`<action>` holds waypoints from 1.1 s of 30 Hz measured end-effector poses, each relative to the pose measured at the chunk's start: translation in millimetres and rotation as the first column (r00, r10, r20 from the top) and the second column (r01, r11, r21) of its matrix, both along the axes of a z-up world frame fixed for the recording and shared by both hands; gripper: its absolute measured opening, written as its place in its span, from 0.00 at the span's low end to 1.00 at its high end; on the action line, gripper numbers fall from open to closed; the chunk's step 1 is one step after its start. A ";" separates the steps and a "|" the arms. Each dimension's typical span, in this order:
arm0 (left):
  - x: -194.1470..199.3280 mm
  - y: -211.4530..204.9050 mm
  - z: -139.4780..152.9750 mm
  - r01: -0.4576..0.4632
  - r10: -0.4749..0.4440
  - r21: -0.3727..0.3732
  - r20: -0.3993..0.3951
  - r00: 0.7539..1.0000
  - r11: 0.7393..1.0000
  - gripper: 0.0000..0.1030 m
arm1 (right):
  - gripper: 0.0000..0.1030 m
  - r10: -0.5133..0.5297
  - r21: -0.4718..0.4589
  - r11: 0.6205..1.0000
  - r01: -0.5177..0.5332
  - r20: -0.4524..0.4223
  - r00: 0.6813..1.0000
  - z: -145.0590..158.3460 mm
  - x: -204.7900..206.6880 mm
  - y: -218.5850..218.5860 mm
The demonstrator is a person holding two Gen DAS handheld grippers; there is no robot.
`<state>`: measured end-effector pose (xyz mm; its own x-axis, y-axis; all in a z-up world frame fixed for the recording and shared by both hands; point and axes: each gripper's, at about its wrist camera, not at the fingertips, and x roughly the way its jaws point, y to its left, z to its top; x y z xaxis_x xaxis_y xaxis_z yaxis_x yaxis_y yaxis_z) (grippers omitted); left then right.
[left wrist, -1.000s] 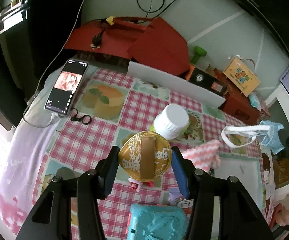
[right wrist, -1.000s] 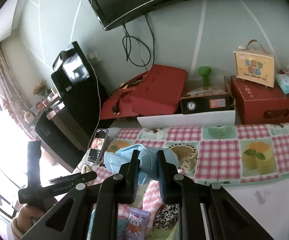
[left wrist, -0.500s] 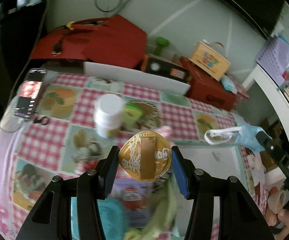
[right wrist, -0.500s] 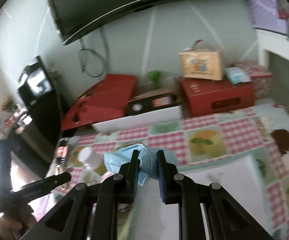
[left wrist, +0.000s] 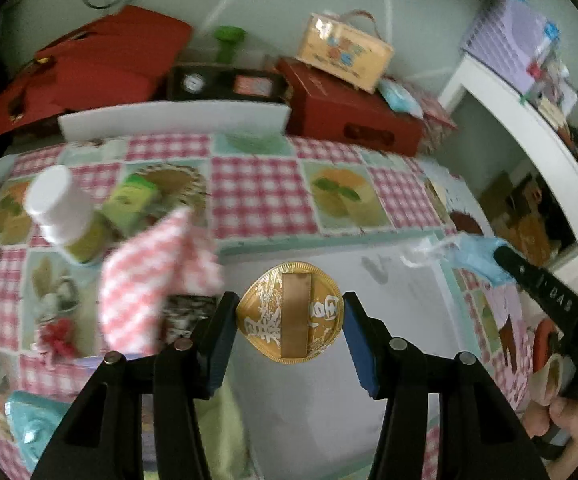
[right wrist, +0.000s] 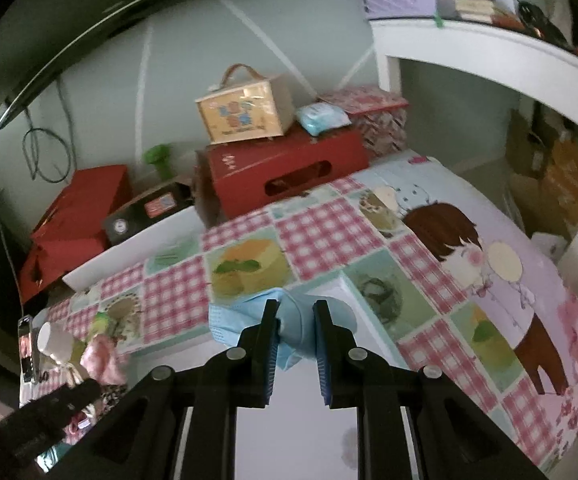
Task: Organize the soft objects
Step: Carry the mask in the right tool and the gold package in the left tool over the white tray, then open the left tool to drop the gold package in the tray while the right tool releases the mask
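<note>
My left gripper [left wrist: 289, 322] is shut on a round gold foil coin [left wrist: 289, 312] and hangs above a white sheet [left wrist: 329, 400] on the table. My right gripper [right wrist: 295, 328] is shut on a crumpled blue face mask [right wrist: 245, 316], over the far edge of the same white sheet [right wrist: 289, 432]. In the left wrist view the mask [left wrist: 477, 252] with its white ear loops hangs from the right gripper's black finger [left wrist: 537, 284] at the right. A pink checked cloth [left wrist: 157, 276] lies left of the left gripper.
A white-capped bottle [left wrist: 59, 208] and a green box [left wrist: 129, 204] stand on the checked tablecloth [left wrist: 257, 188]. A teal packet [left wrist: 37, 428] lies at lower left. Red boxes [right wrist: 285, 172], a yellow case [right wrist: 245, 108] and a white shelf [right wrist: 489, 52] stand behind the table.
Both grippers have swung to the right across the table and now hang over the white sheet. Each keeps its hold, the left on the gold coin, the right on the blue mask.
</note>
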<state>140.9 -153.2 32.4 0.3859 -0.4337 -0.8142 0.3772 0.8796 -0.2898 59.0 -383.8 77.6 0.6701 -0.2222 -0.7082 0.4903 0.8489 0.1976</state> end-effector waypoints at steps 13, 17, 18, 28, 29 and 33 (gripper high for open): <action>5.4 -33.3 -57.0 0.042 -0.037 0.052 -0.078 0.996 0.998 0.52 | 0.18 0.000 0.083 0.997 0.007 -0.081 0.997 -59.1 23.1 -21.3; 4.3 -36.0 -66.3 0.048 -0.041 0.063 -0.103 0.994 0.997 0.52 | 0.21 0.013 0.090 0.996 -0.001 -0.137 0.990 -71.0 27.5 -17.5; 3.6 -36.2 -67.4 0.049 -0.042 0.067 -0.111 0.993 0.997 0.52 | 0.21 0.019 0.090 0.996 -0.005 -0.148 0.989 -72.9 28.3 -16.0; -0.7 -35.4 -63.7 0.049 -0.037 0.087 -0.137 0.990 0.995 0.62 | 0.47 0.040 0.053 0.998 -0.028 -0.235 0.971 -73.2 27.5 -6.2; -0.9 -35.1 -62.8 0.049 -0.037 0.086 -0.137 0.990 0.995 0.63 | 0.49 0.040 0.043 0.999 -0.030 -0.236 0.971 -71.0 26.6 -5.0; -0.9 -32.0 -59.1 0.041 -0.031 0.074 -0.140 0.990 0.996 0.70 | 0.66 0.035 0.020 0.999 -0.031 -0.231 0.972 -62.8 23.8 -3.9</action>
<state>140.0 -185.2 -26.7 0.2525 -0.3797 -0.8900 0.3700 0.8878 -0.2737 82.7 -387.7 14.8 0.4945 -0.1897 -0.8482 0.4962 0.8629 0.0963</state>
